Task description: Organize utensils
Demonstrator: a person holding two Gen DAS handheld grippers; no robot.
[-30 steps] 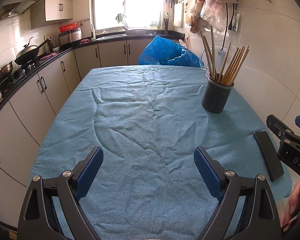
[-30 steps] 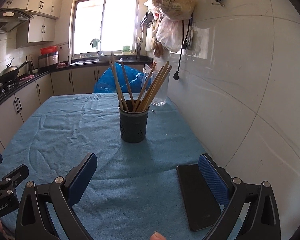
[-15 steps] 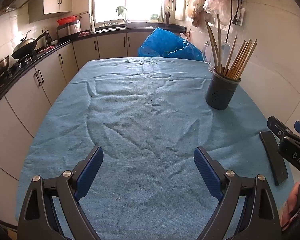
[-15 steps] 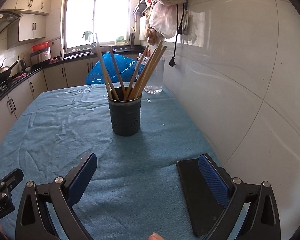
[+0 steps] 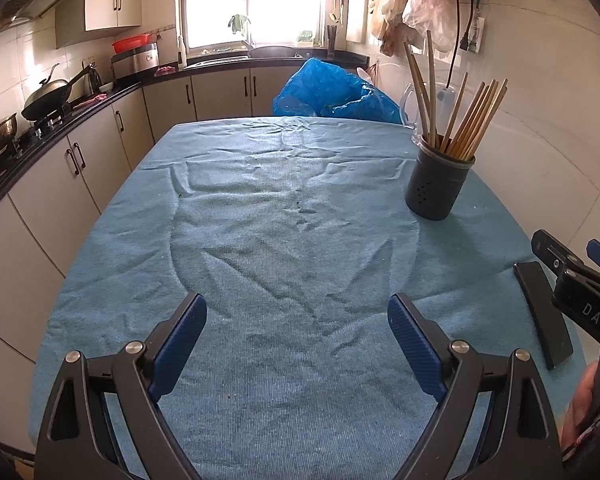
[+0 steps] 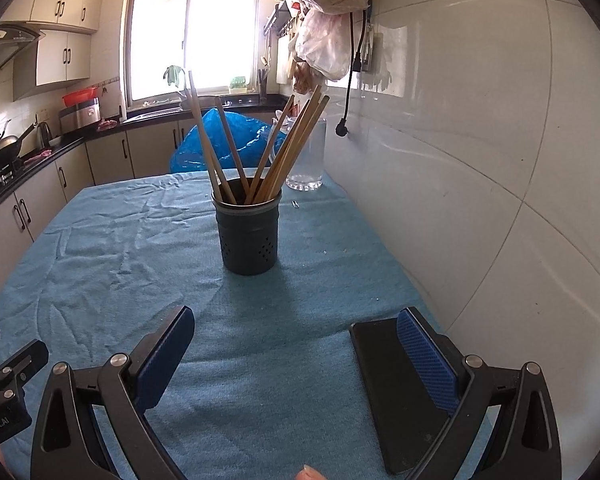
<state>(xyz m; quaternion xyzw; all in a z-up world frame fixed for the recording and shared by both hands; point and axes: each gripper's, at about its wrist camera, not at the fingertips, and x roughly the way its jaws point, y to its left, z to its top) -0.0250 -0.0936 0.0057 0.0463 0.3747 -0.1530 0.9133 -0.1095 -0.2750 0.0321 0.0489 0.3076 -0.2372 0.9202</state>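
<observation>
On blue cloth (image 5: 284, 240): both tools (image 5: 296, 334) (image 6: 296, 344) agape, empty; glass jar (image 6: 308, 156) plain only in right view.

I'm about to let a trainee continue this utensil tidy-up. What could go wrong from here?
1. The chopsticks fan out above the dark holder; reaching in with the open right hand-held gripper could snag several and tip it.
2. The glass jar stands right behind the holder, so a push might knock it.
3. The flat black object lies near the table edge, under the right finger; a nudge might slide it off.
</observation>
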